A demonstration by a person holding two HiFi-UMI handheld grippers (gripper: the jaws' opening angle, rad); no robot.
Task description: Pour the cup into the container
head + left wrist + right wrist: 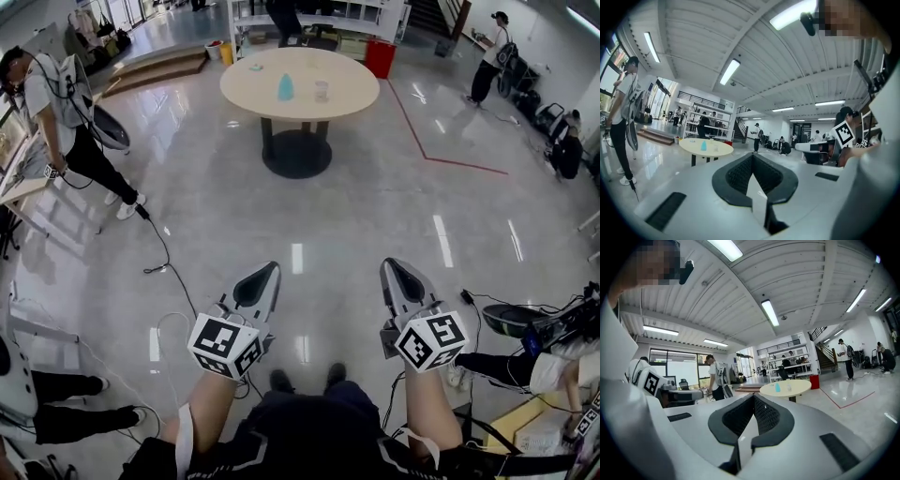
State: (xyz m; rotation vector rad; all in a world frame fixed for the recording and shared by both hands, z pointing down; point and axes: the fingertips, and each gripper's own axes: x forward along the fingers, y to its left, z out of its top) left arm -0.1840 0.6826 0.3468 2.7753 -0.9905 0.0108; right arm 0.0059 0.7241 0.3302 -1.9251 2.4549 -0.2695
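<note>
ahead of both grippers: bare floor [309, 225] open up to round bench [352, 89] | left-front of left gripper [266, 274]: black cable [165, 246] on floor, standing person [70, 122] | right of right gripper [394, 269]: seated person [548, 370] close | between grippers: open gap

The left forearm [208, 408] and right forearm [431, 403] reach forward, side by side. In the head view the left gripper [262, 281] sits at 7 o'clock, pointing toward 1 o'clock. The right gripper [398, 277] sits at 5 o'clock, pointing toward 11. Both are held roughly level, jaws pressed together with nothing between them.
</note>
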